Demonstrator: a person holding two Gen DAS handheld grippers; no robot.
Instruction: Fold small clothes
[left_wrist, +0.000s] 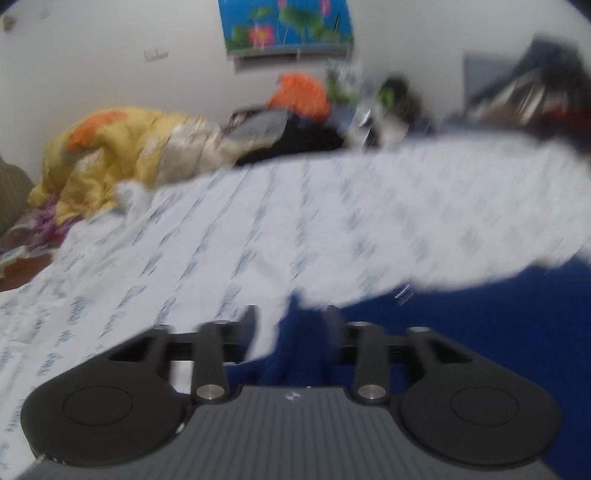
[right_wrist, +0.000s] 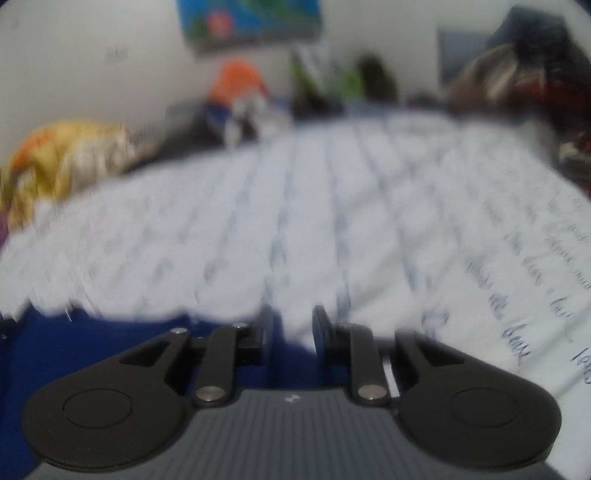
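A dark blue garment lies on a white sheet with blue writing. In the left wrist view the blue garment (left_wrist: 461, 332) fills the lower right, and my left gripper (left_wrist: 291, 325) has its fingers apart with blue cloth between them. In the right wrist view the blue garment (right_wrist: 92, 343) fills the lower left, and my right gripper (right_wrist: 293, 325) also has its fingers apart over the cloth's edge. Both views are blurred by motion, so I cannot tell whether either gripper pinches the cloth.
The white sheet (left_wrist: 221, 229) covers the bed. A yellow and orange quilt (left_wrist: 122, 155) is heaped at the far left. Dark clothes and an orange item (left_wrist: 303, 94) lie along the far wall under a flower poster (left_wrist: 284, 26). More clutter (right_wrist: 524, 74) sits at the far right.
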